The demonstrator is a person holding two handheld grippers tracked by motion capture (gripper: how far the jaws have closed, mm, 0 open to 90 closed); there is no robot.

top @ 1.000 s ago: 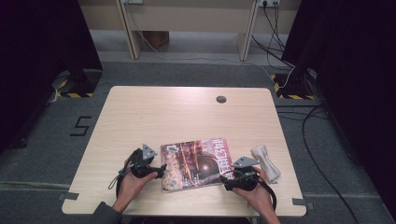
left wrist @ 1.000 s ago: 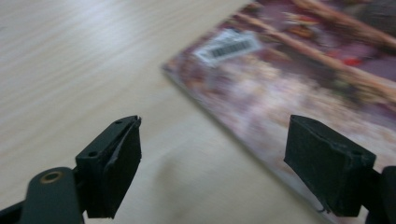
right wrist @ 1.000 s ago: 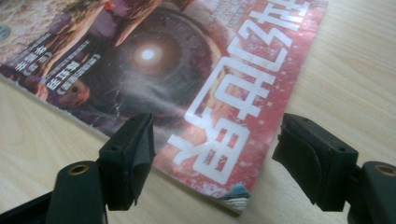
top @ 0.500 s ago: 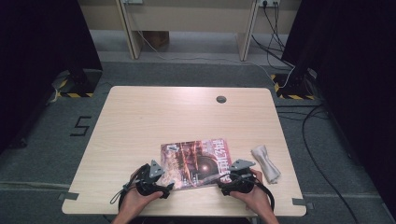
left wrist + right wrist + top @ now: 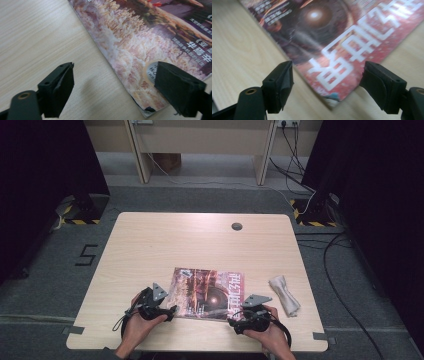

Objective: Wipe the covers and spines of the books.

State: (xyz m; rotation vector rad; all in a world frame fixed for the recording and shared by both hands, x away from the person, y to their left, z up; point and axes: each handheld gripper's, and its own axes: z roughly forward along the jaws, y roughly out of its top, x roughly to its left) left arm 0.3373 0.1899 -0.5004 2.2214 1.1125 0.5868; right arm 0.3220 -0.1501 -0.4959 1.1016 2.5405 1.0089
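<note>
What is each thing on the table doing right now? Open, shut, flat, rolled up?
Magazine: closed, lying flat, cover up.
Cloth: rolled up, lying right of the magazine, untouched.
Left gripper: open, jaws astride the magazine's near left corner.
Right gripper: open, jaws astride the near right corner, holding nothing.
Table: mostly bare, a small round hole near the far edge.

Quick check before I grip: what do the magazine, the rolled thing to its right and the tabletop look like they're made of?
Magazine: glossy printed paper, judging by the sheen on its cover and its thin, flat edge.
Rolled cloth: seemingly soft off-white fabric, with folds and a matte look; too small for certainty.
Table: light wood-grain surface, probably laminate, smooth and matte.
</note>
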